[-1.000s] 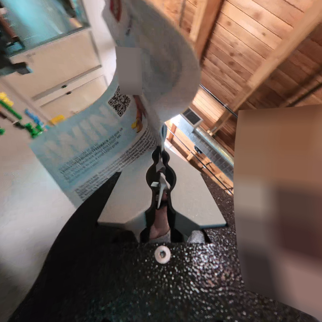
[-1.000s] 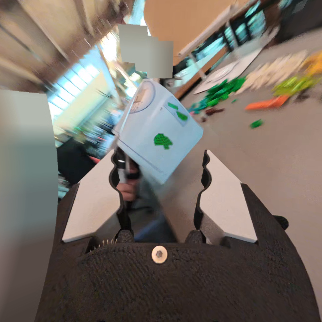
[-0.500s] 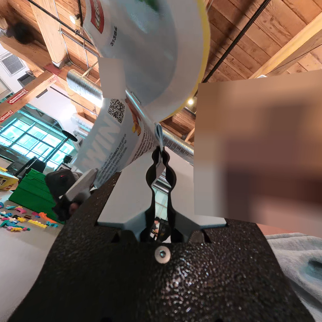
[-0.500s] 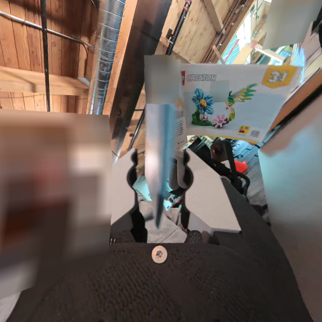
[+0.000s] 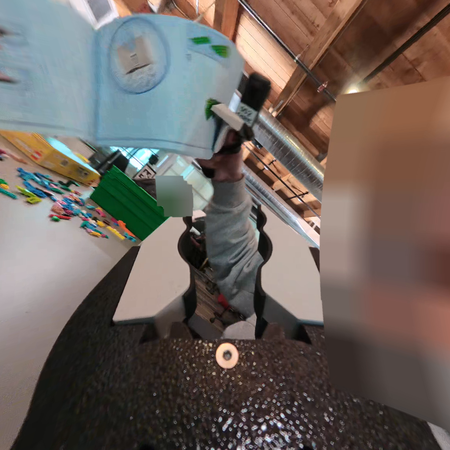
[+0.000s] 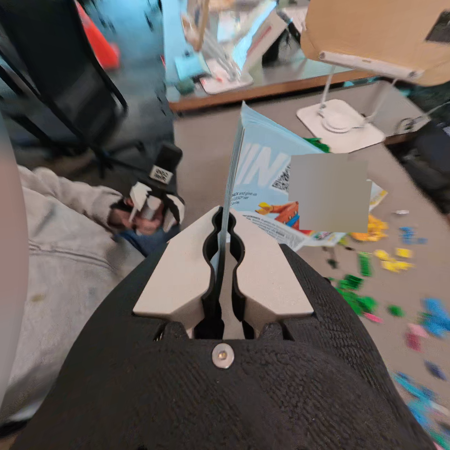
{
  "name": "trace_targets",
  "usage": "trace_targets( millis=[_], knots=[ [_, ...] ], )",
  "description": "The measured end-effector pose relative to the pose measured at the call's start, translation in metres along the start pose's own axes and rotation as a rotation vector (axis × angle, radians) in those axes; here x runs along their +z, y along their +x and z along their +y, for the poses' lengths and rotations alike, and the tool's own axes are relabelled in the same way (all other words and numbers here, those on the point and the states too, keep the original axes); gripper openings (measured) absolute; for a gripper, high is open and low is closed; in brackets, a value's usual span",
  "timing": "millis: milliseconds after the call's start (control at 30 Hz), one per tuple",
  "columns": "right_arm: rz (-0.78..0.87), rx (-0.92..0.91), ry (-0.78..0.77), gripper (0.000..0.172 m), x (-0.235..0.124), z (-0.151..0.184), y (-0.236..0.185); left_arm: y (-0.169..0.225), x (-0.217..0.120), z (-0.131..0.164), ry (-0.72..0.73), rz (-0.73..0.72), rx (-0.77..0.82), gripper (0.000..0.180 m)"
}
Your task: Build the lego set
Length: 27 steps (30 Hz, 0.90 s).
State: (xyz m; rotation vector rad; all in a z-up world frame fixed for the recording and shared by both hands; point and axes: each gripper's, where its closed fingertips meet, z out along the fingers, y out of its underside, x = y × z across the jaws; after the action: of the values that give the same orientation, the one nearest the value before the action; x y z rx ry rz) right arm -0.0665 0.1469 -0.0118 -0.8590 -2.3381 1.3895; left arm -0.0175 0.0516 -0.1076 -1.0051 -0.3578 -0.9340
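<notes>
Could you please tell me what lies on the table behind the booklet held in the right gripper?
Behind the light blue booklet, green bricks and a white stand base show on the table. Whatever lies directly behind its pages is covered.

Each gripper has a black, rough-textured body shaped like a broad fan, with one round silver screw (image 5: 227,358) set in the middle near the fingers. The left gripper (image 5: 224,219) and the right gripper (image 6: 223,214) both carry two pale grey wedge-shaped fingers (image 5: 155,280) whose inner edges are wavy and lined in black. The person wears a grey sleeve (image 5: 231,233).
</notes>
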Motion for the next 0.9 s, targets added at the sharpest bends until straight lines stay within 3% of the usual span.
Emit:
trace_targets(
  millis=[33,167,300,400,500,767,900],
  knots=[
    [0.040,-0.062,-0.058,0.000,-0.010,-0.011,0.004,-0.004,-0.001,-0.007,0.024,-0.016,0.006,0.050],
    [0.156,-0.219,-0.231,0.000,-0.042,-0.055,0.008,-0.028,0.000,-0.031,0.081,-0.141,0.078,0.059],
    [0.208,-0.267,-0.262,0.000,-0.053,-0.093,-0.010,-0.060,0.002,-0.070,0.182,-0.387,0.198,0.106],
    [0.236,-0.291,-0.281,0.001,-0.049,-0.103,-0.025,-0.059,0.006,-0.097,0.248,-0.432,0.254,0.130],
    [0.259,-0.314,-0.293,0.001,-0.049,-0.109,-0.035,-0.049,0.009,-0.108,0.261,-0.411,0.305,0.140],
    [0.303,-0.365,-0.239,0.000,-0.072,-0.152,-0.056,-0.041,-0.001,-0.108,0.308,-0.292,0.260,0.134],
    [0.276,-0.331,-0.188,0.001,-0.084,-0.166,-0.063,-0.004,0.009,-0.111,0.316,-0.079,0.275,0.110]
  ],
)
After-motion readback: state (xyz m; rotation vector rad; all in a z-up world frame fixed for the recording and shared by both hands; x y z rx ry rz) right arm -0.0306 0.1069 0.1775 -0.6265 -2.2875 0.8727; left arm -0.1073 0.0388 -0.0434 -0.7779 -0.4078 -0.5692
